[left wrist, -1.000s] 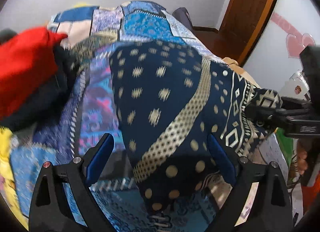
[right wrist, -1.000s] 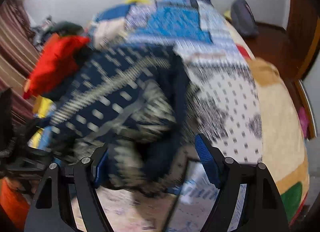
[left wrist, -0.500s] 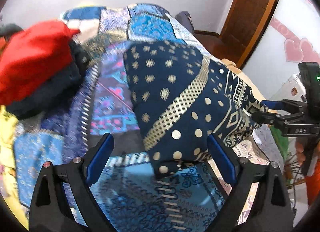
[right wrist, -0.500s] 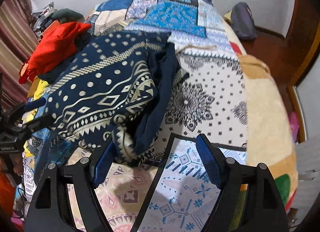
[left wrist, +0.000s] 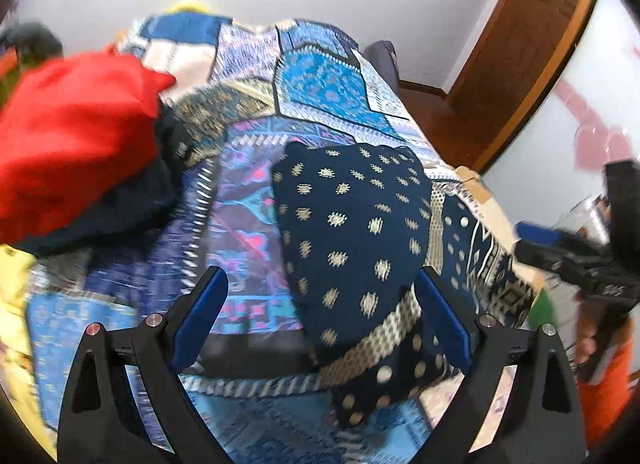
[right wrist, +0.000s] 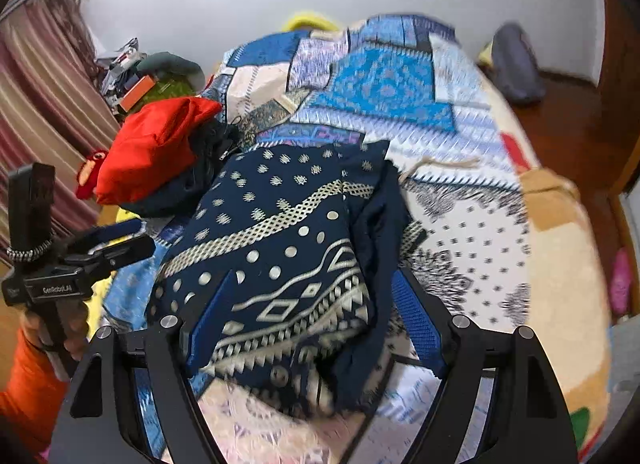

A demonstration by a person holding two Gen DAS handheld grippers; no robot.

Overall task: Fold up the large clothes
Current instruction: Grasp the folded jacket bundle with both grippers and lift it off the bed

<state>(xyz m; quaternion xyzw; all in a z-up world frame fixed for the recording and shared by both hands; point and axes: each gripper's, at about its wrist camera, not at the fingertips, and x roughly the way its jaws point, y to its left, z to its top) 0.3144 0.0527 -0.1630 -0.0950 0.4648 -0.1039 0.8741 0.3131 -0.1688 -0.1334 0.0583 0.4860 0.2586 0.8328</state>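
Note:
A navy garment with cream dots and zigzag bands [left wrist: 360, 232] lies folded in a thick bundle on the patchwork bedspread [left wrist: 324, 84]. It also shows in the right wrist view [right wrist: 288, 248]. My left gripper [left wrist: 320, 324] is open, its jaws on either side of the bundle's near left end. My right gripper [right wrist: 312, 324] is open, its jaws on either side of the bundle's patterned near edge. Each gripper shows in the other's view: the right one [left wrist: 576, 268], the left one [right wrist: 72, 264]. Neither holds cloth.
A pile with a red garment [right wrist: 156, 148] on dark clothes sits beside the bundle on the bed's left. A grey cushion [right wrist: 516, 64] lies at the far corner. A wooden door [left wrist: 532, 36] and striped curtains [right wrist: 44, 104] flank the bed.
The bundle has settled flat on the bed. Both open grippers have drawn nearer, their jaws now around its near edges. The views are slightly blurred from motion.

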